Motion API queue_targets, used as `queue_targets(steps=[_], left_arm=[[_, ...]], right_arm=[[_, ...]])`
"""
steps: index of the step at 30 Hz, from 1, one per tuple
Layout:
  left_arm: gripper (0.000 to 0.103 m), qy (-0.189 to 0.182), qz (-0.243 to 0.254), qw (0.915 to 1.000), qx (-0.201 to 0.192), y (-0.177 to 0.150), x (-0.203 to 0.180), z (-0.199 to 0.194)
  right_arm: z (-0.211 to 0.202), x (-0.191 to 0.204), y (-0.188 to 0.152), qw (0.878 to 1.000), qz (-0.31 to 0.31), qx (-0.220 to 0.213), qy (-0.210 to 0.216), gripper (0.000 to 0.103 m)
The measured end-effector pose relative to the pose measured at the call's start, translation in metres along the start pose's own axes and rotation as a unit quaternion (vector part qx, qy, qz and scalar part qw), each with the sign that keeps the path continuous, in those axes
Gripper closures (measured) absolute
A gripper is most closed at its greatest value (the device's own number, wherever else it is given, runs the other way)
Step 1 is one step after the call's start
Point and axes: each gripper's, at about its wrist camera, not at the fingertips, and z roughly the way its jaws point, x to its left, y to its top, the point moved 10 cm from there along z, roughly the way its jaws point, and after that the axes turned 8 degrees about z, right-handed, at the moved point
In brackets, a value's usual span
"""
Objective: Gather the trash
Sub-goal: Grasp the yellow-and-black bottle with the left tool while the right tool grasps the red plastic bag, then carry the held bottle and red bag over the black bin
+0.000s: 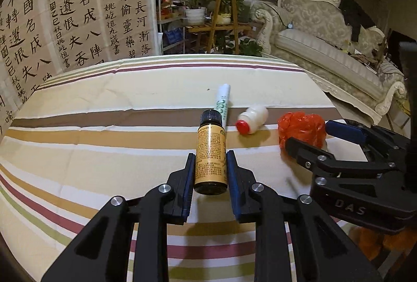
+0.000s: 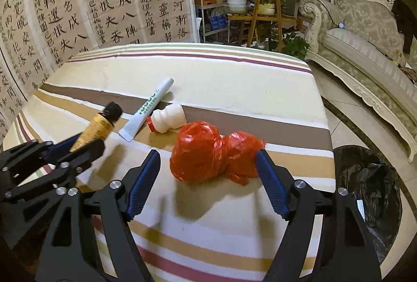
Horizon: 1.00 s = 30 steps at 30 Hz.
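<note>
Amber bottle (image 1: 210,151) sits clenched in the left gripper (image 1: 210,164), above the striped tablecloth (image 1: 104,99). Beyond it lie a white tube (image 1: 222,102) and small white bottle (image 1: 252,119). Right of it, the right gripper (image 2: 208,162) spreads wide around an orange bag (image 2: 213,154).

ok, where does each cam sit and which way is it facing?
Left wrist: on left gripper, facing along its fingers clamping the brown bottle above the striped table; right gripper intrudes.
Right wrist: on right gripper, open around the red bag; left gripper intrudes.
Shared: bottle, bag, white tube.
</note>
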Motion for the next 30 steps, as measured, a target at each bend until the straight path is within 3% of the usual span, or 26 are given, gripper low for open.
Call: queue_targets(steps=[3,11,12,13,30], left_arm=[[0.078,0.002,-0.004,1.0,0.0,-0.002,0.002,0.001],[0.078,0.002,-0.013,0.9999,0.002,-0.004,0.005,0.003],[0.078,0.003,-0.013,0.9999,0.002,-0.004,0.005,0.002],[0.078,0.003,-0.013,0.9999,0.002,-0.005,0.005,0.002],[0.078,0.005,-0.011,0.9999,-0.007,-0.008,-0.005,-0.006]], right_arm=[[0.005,0.0,-0.003,1.0,-0.003,0.009,-0.007,0.029],[0.006,0.001,-0.01,1.0,-0.013,0.014,-0.01,0.049],[0.005,0.001,-0.01,1.0,-0.013,0.012,-0.011,0.056],[0.005,0.002,-0.01,1.0,-0.014,0.012,-0.008,0.075],[-0.019,-0.004,-0.02,1.0,-0.004,-0.003,0.0,0.076]])
